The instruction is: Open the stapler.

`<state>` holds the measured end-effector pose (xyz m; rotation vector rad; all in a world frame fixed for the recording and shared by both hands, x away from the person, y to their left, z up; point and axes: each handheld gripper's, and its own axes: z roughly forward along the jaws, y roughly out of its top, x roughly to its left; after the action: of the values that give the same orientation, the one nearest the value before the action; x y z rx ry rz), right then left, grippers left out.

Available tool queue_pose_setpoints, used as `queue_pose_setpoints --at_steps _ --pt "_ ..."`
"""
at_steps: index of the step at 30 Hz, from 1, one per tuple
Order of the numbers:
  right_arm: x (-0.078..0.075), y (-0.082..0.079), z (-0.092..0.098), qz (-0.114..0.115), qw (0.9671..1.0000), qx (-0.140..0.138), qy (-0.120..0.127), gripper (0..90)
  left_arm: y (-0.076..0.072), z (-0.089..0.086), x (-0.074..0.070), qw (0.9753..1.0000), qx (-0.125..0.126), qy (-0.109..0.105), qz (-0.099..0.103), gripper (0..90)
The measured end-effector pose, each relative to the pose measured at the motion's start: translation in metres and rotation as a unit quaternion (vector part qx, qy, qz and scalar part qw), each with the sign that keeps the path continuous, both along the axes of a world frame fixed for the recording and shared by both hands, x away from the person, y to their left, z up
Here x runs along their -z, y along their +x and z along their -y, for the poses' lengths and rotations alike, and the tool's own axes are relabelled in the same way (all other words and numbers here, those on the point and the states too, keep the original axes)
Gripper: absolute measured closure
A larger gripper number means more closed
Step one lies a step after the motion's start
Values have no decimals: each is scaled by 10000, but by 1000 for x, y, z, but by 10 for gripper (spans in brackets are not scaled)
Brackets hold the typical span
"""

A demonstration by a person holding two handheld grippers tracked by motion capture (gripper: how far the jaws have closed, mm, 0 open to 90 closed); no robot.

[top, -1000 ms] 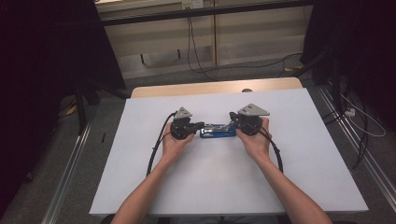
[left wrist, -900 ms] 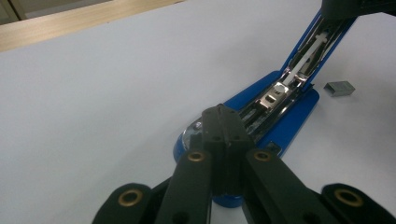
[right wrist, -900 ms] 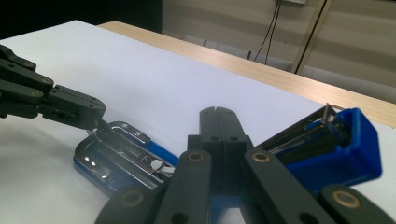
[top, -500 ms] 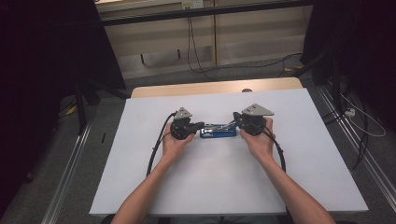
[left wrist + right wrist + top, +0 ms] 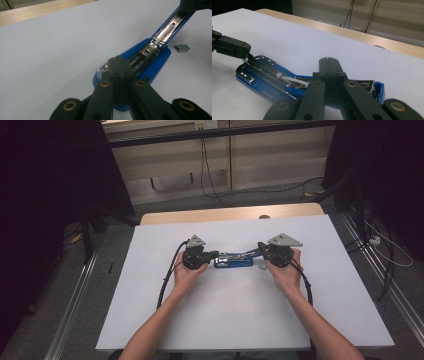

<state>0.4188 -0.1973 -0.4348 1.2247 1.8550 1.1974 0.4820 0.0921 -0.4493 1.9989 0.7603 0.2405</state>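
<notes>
A blue stapler [image 5: 233, 262] lies at the middle of the white table, its lid swung open. In the left gripper view its chrome magazine [image 5: 150, 48] is bare and the blue lid [image 5: 175, 21] rises to the upper right. My left gripper [image 5: 216, 254] points right with its jaws shut on the front end of the stapler's base [image 5: 105, 71]; the tips [image 5: 118, 61] are pressed together. My right gripper [image 5: 256, 252] points left and is shut on the raised lid [image 5: 377, 90]. In the right gripper view the left gripper [image 5: 232, 46] touches the far end of the base [image 5: 262, 73].
A small grey block of staples [image 5: 181, 48] lies on the table beside the stapler, near the right hand [image 5: 261, 267]. The table's wooden back edge [image 5: 230, 214] runs behind. Cables trail from both grippers toward the person. White tabletop [image 5: 225, 320] spreads on all sides.
The right gripper has drifted a little to the right with the lid. The left gripper and the stapler's base have stayed put.
</notes>
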Motion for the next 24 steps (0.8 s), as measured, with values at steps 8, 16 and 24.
queue_pose_setpoints --at_steps 8,16,24 --pt "1 -3 8 -24 10000 23 -33 900 0 0 0 10000 -10 10 11 900" --pt "6 -6 17 -46 10000 86 3 900 0 0 0 10000 -11 4 8 900" --pt "13 -6 21 -97 9999 113 28 900 0 0 0 10000 -19 22 14 900"
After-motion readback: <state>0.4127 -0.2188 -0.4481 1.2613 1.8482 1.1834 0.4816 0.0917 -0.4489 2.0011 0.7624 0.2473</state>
